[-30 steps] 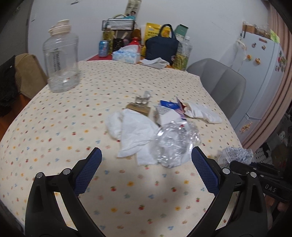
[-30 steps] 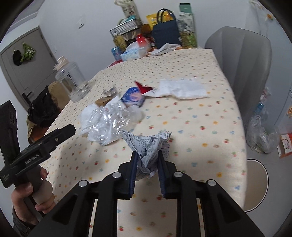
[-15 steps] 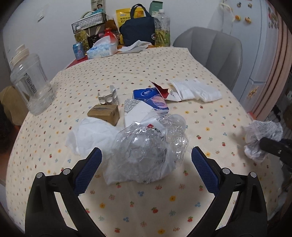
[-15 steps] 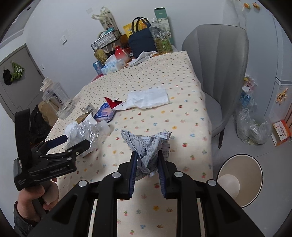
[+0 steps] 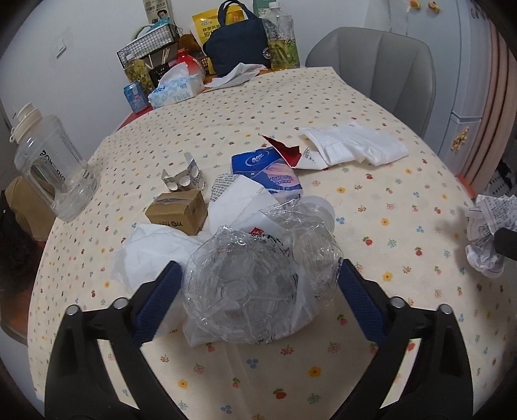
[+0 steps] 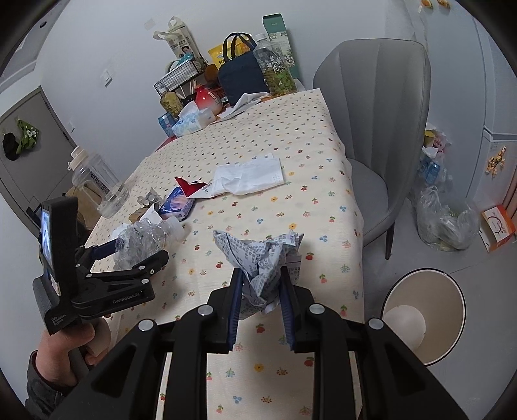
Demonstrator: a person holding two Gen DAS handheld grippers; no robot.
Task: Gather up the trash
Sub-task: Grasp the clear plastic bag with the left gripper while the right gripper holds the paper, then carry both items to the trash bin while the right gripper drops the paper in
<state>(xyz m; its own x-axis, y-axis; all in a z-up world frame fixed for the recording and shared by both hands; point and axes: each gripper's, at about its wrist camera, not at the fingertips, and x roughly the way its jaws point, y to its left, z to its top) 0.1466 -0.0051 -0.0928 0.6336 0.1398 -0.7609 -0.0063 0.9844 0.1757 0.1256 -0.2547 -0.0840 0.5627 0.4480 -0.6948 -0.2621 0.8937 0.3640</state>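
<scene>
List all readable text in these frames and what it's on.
"Thick": tissue box.
"GenRobot.AI": side of the left gripper, seen from the right wrist.
Not readable: the print on the clear jug, the cardboard box, the blue tissue pack, the crumpled paper in the right gripper, and the yellow bag.

We see even, soft indoor light in both views, cool and slightly dim, with no single lamp showing. On the table (image 5: 371, 106) shadows are faint; a soft one lies left of the paper wad (image 5: 488, 236). The crushed bottle (image 5: 258, 278) carries small glints. Both views are sharp at centre, bowed by the fisheye lens, with black corners around the table.
</scene>
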